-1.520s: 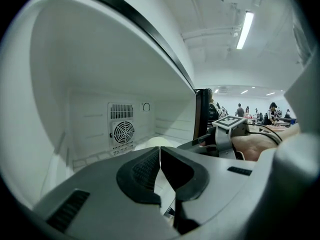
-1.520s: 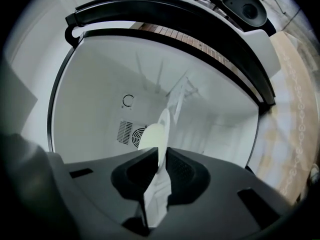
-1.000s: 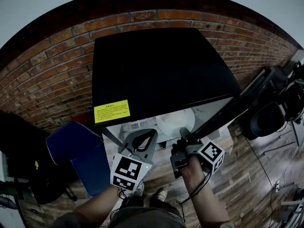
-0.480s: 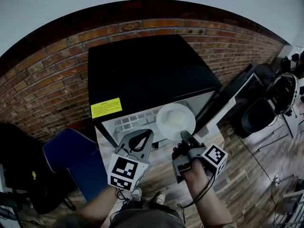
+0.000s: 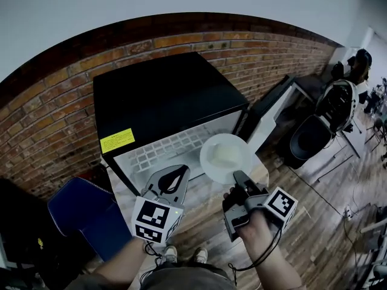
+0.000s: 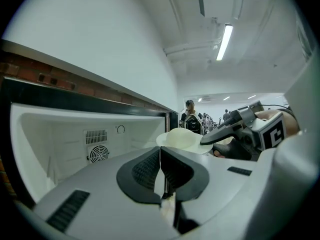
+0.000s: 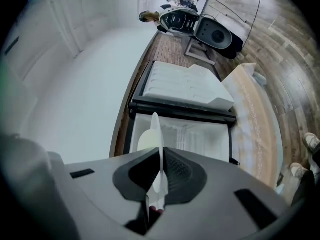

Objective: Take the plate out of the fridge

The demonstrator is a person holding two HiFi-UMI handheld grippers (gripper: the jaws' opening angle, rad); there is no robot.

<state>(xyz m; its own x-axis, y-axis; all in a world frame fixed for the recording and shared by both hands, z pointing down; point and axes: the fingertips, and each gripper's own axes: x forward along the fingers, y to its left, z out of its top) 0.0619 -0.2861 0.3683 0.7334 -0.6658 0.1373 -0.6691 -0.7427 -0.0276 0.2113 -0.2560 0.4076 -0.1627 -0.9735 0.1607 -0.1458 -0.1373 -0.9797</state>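
Both jaws of the right gripper (image 5: pixel 238 178) pinched the rim of the white plate (image 5: pixel 225 156), which hung outside the open fridge (image 5: pixel 163 101), just before its cavity. The left gripper (image 5: pixel 173 175) was closed on nothing.

On fridge (image 5: pixel 163 95) top, yellow label (image 5: pixel 117 141): print too small to read.

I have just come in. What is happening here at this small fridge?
A person is working at a small black fridge with a two-jaw gripper in each hand. The fridge door stands open. The right gripper is shut on the rim of a white plate and holds it in front of the open fridge, outside it. The left gripper has its jaws together and holds nothing. It is beside the plate, apart from it.
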